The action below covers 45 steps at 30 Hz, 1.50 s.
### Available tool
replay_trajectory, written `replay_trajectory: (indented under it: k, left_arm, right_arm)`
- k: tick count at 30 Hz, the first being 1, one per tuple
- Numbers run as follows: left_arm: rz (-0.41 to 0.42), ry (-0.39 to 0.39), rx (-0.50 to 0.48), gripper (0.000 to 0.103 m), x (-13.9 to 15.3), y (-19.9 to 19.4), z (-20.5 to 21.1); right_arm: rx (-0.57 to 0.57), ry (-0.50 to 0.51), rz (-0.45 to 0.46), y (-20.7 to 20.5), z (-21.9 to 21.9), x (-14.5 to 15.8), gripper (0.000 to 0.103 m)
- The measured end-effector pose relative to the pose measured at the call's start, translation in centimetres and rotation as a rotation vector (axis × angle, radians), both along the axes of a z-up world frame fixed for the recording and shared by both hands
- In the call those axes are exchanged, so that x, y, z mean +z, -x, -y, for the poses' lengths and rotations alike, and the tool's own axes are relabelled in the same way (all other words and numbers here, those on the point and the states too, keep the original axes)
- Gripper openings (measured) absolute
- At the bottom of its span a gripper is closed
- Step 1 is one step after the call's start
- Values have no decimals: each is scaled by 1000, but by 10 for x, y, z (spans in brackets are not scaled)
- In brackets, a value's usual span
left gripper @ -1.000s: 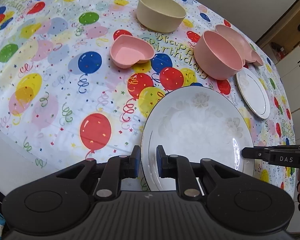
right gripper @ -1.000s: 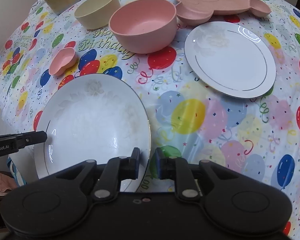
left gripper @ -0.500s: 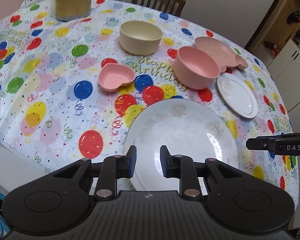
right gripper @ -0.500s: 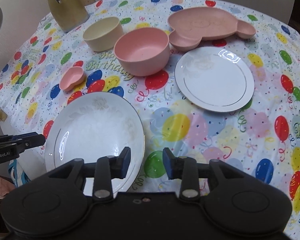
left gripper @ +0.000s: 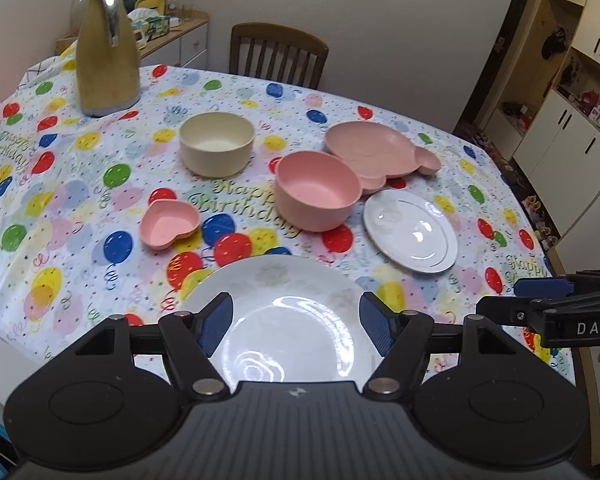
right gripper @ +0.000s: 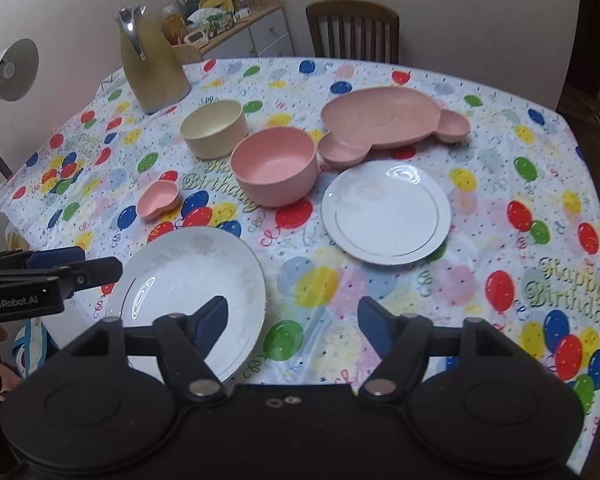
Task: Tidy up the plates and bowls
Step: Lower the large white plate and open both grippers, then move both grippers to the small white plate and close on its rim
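A large white plate (left gripper: 292,320) (right gripper: 188,280) lies at the table's near edge. A smaller white plate (left gripper: 410,232) (right gripper: 386,212) lies to its right. Behind them stand a pink bowl (left gripper: 316,190) (right gripper: 276,170), a cream bowl (left gripper: 217,144) (right gripper: 214,128), a small pink heart dish (left gripper: 170,224) (right gripper: 158,200) and a pink sectioned plate (left gripper: 376,152) (right gripper: 392,120). My left gripper (left gripper: 296,322) is open and empty above the large plate. My right gripper (right gripper: 292,320) is open and empty above the cloth, right of the large plate.
A balloon-print cloth (left gripper: 60,208) covers the table. A tan thermos jug (left gripper: 106,48) (right gripper: 154,64) stands at the far left. A wooden chair (left gripper: 278,54) (right gripper: 352,30) stands behind the table. A lamp (right gripper: 8,72) stands at the left.
Both grippers have opened wide and pulled up and back from the table, so more of the table and room shows. The dishes have not moved.
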<state>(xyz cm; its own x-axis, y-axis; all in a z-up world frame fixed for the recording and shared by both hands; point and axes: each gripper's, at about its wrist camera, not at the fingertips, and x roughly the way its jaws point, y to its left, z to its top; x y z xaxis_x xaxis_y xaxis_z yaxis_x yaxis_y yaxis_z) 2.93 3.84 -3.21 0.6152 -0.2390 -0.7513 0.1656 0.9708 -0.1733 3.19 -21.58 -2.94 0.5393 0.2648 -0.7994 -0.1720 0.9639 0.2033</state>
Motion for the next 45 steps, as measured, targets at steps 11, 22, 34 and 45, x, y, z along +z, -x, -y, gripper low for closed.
replay_trajectory:
  k: [11, 22, 34, 45]
  left_arm:
    - [11, 6, -48, 79, 2, -26, 49]
    - [-34, 25, -120, 79, -26, -96, 86]
    - [-132, 83, -154, 78, -74, -140, 114]
    - [-214, 129, -154, 52, -103, -160, 121]
  right_arm:
    - [-53, 83, 91, -5, 28, 16, 102]
    - [-107, 122, 58, -68, 63, -4, 100]
    - [-135, 112, -50, -138, 95, -52, 82]
    - [-137, 77, -136, -173, 105, -86, 55]
